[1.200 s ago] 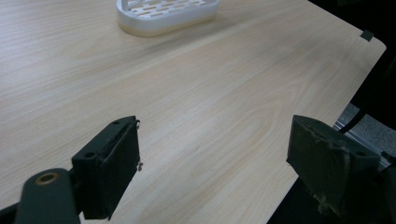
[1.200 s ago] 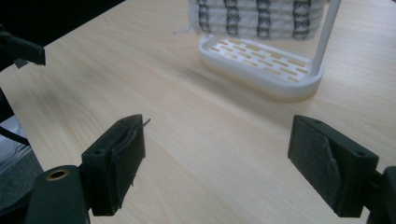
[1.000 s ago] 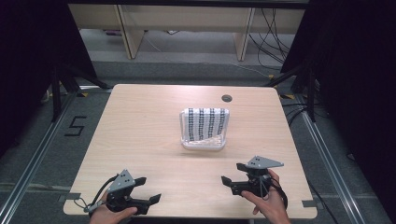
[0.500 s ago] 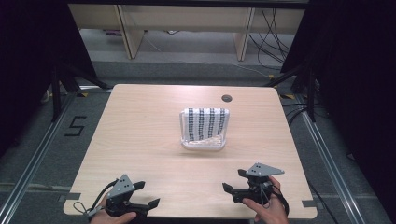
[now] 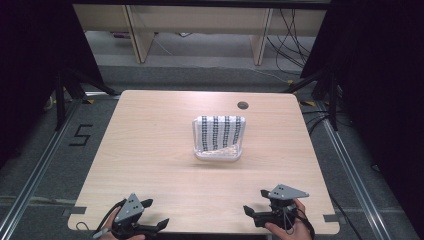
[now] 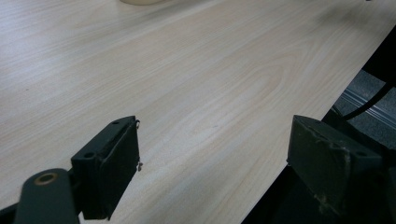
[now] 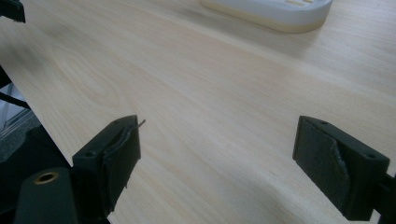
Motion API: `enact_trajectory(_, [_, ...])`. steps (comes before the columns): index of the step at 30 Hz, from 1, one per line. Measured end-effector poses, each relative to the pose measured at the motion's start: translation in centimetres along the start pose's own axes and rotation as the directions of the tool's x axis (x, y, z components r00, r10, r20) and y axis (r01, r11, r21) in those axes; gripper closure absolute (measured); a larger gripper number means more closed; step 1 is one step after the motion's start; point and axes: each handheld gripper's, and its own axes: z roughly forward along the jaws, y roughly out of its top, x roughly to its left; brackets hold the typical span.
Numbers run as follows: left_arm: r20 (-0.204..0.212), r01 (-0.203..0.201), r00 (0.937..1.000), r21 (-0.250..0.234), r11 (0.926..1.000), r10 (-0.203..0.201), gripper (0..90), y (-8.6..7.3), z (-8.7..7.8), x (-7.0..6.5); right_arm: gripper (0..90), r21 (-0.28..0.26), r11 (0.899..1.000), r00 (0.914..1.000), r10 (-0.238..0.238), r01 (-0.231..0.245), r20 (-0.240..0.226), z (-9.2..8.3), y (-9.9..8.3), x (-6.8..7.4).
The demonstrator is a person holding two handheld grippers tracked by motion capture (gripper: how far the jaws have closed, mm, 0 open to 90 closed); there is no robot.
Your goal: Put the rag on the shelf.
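I held the left gripper (image 5: pixel 150 228) at about 7 o'clock on the tabletop (image 5: pixel 150 150), near its front edge, with the fingers (image 6: pixel 109 165) spread and nothing between them. The right gripper (image 5: pixel 255 214) was at about 5 o'clock, its fingers (image 7: pixel 112 158) also spread and empty. The tray (image 5: pixel 218 154) with the striped cloth (image 5: pixel 220 132) stood at the centre, well apart from both.

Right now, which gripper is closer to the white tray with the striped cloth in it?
Right. The right gripper sits near the table's front edge, below and slightly right of the white tray. The left gripper is at the front left corner area, farther off diagonally. Both are open and apart from it.
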Motion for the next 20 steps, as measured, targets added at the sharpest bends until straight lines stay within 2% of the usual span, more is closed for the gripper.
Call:
enact_trajectory(1, [-0.003,0.011,0.9999,-0.007,0.9999,-0.011,16.2,0.0,0.1,0.0,16.2,0.002,1.000,0.9999,-0.010,0.010,-0.001,0.0,0.0,0.0])
enact_trajectory(2, [-0.006,0.006,1.0000,-0.001,1.0000,-0.006,16.2,0.0,0.0,0.1,16.2,0.003,0.999,0.9987,-0.047,0.047,0.021,-0.1,0.0,-0.2])
enact_trajectory(3, [-0.008,0.001,1.0000,0.010,0.9999,-0.001,16.2,0.0,-0.1,0.1,16.2,0.007,1.000,0.9996,-0.027,0.027,0.007,0.0,-0.1,0.0])
enact_trajectory(5, [-0.005,0.003,1.0000,0.002,1.0000,-0.003,16.2,0.0,0.0,0.2,16.3,0.005,0.999,0.9994,-0.034,0.034,-0.002,0.2,-0.1,0.0])
enact_trajectory(6, [-0.004,-0.004,1.0000,0.008,1.0000,0.004,16.2,0.0,-0.1,0.2,16.3,0.008,0.998,0.9980,-0.063,0.063,-0.004,0.2,0.0,-0.1])
enact_trajectory(7, [-0.005,-0.003,1.0000,0.008,1.0000,0.003,16.2,0.0,0.0,0.2,16.3,0.014,0.999,0.9987,-0.050,0.050,0.001,0.2,-0.1,0.1])
enact_trajectory(8, [-0.011,0.015,0.9998,-0.007,0.9999,-0.015,16.2,0.0,0.1,0.1,16.4,0.019,0.999,0.9987,-0.050,0.050,0.010,0.2,-0.1,0.1])
enact_trajectory(9, [-0.006,-0.003,1.0000,0.010,0.9999,0.003,16.3,0.0,0.0,0.2,16.4,0.020,0.998,0.9985,-0.053,0.052,0.012,0.2,-0.1,0.0])
enact_trajectory(10, [-0.005,0.007,1.0000,-0.001,1.0000,-0.007,16.2,-0.1,0.2,0.2,16.4,0.022,0.999,0.9987,-0.050,0.050,0.014,0.2,-0.1,0.1])
enact_trajectory(11, [-0.011,0.005,0.9999,0.012,0.9999,-0.005,16.3,-0.1,0.1,0.3,16.4,0.022,0.999,0.9990,-0.044,0.044,0.010,0.2,-0.2,0.1])
enact_trajectory(12, [-0.016,0.006,0.9999,0.009,0.9999,-0.006,16.2,-0.1,0.1,0.4,16.4,0.012,0.997,0.9971,-0.074,0.073,0.019,0.2,-0.1,-0.2])
enact_trajectory(13, [-0.028,-0.002,0.9996,0.021,0.9998,0.003,16.2,-0.1,0.2,0.6,16.4,0.012,0.998,0.9984,-0.057,0.057,0.003,0.3,-0.1,-0.2])
enact_trajectory(14, [-0.030,0.011,0.9995,0.018,0.9998,-0.010,16.2,-0.2,0.3,0.7,16.4,0.021,0.997,0.9975,-0.070,0.070,-0.004,0.2,0.0,-0.3])
enact_trajectory(16, [-0.046,0.011,0.9989,0.031,0.9995,-0.010,16.2,-0.2,0.3,1.1,16.4,0.016,0.999,0.9991,-0.039,0.039,0.014,0.1,-0.1,-0.2])
enact_trajectory(17, [-0.048,0.008,0.9988,0.035,0.9994,-0.007,16.2,-0.2,0.3,1.2,16.4,0.021,0.999,0.9988,-0.043,0.043,0.021,0.1,-0.1,-0.2])
enact_trajectory(18, [-0.048,0.017,0.9987,0.020,0.9997,-0.016,16.2,-0.2,0.5,1.3,16.4,0.013,0.999,0.9989,-0.046,0.045,0.008,0.3,-0.1,-0.5])
enact_trajectory(19, [-0.048,0.016,0.9987,0.016,0.9997,-0.016,16.2,-0.2,0.5,1.4,16.4,0.024,0.999,0.9990,-0.041,0.040,0.020,0.3,-0.1,-0.5])
enact_trajectory(20, [-0.057,0.007,0.9984,0.035,0.9993,-0.005,16.2,-0.2,0.4,1.7,16.4,0.016,0.999,0.9992,-0.038,0.038,0.011,0.4,-0.2,-0.7])
